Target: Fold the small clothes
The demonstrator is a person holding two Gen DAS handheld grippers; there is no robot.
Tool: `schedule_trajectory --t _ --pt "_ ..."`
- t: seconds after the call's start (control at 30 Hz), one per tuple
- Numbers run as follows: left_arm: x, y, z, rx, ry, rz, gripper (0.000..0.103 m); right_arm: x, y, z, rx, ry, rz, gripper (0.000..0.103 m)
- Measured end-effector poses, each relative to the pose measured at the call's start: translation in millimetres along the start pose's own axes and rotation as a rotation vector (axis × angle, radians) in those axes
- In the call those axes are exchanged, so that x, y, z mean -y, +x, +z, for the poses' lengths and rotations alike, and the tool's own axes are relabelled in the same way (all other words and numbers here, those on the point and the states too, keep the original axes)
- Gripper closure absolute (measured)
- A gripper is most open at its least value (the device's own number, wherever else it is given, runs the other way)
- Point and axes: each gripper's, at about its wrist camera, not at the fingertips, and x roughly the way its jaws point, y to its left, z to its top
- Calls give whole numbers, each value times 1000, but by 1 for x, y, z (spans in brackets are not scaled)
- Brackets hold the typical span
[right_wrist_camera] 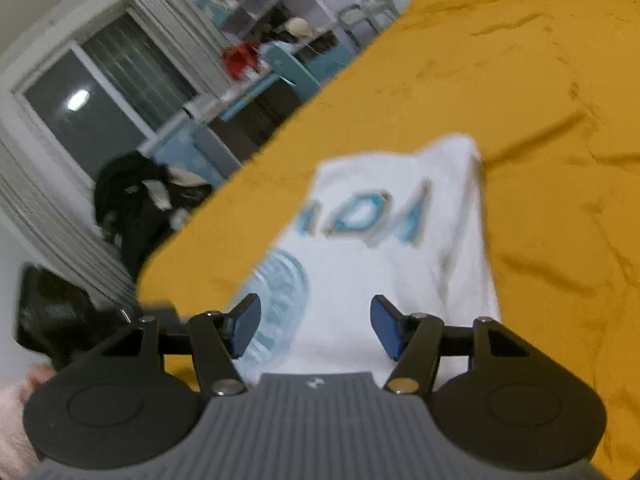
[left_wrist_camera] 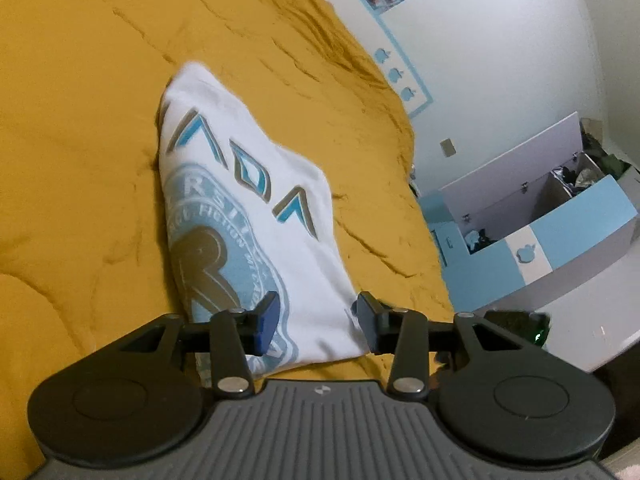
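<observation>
A small white T-shirt (left_wrist_camera: pixel 256 208) with blue and grey lettering and a round blue emblem lies folded into a narrow strip on the mustard-yellow bedcover (left_wrist_camera: pixel 80 80). My left gripper (left_wrist_camera: pixel 316 320) stands open over the shirt's near right corner, blue pads apart, nothing pinched. In the right wrist view the same white T-shirt (right_wrist_camera: pixel 392 240) appears blurred on the yellow bedcover (right_wrist_camera: pixel 540 100). My right gripper (right_wrist_camera: pixel 314 326) hangs open above the shirt's near end, with cloth below the gap and no pad pressing on it.
The bed's edge runs along the right of the left wrist view, beside an open white and light-blue toy chest (left_wrist_camera: pixel 540 216). The right wrist view shows a window (right_wrist_camera: pixel 100 96), shelves (right_wrist_camera: pixel 280 4), a dark heap of clothes (right_wrist_camera: pixel 140 196) and a hand (right_wrist_camera: pixel 16 412).
</observation>
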Motion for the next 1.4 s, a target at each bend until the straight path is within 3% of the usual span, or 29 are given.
schedule_trajectory --t 0.07,0.2,0.37,0.43,0.6,0.73,0.83,0.93,1.07,1.17,1.3,1.33,1.4 --pt "-9 10 -3 -28 -13 36 56 21 0 -9 -9 44 -44 48" --pt "-22 15 -21 -44 64 141 77 50 -7 -14 -3 161 12 53" --pt "-16 14 -13 -45 65 135 77 52 -13 0 25 223 93 50" --pt "-7 5 -8 -27 75 109 75 53 -15 17 90 238 145 49" --pt "14 9 14 41 121 71 66 54 7 80 208 201 129 44" --pt "8 26 20 42 120 109 66 73 53 109 168 241 123 44" --pt "0 36 14 29 145 206 70 91 86 114 129 292 63 44" --pt "-4 38 9 28 149 200 70 108 107 108 111 338 29 46" --pt "0 38 10 19 155 207 70 120 107 104 126 401 60 47" --pt "2 41 15 14 166 225 70 112 96 106 120 384 29 47" --pt "16 33 12 30 156 245 67 71 58 100 143 266 -88 45" --pt "19 31 10 31 147 249 66 56 45 94 143 234 -95 45" --pt "31 26 5 35 158 248 65 29 19 75 167 193 -29 44"
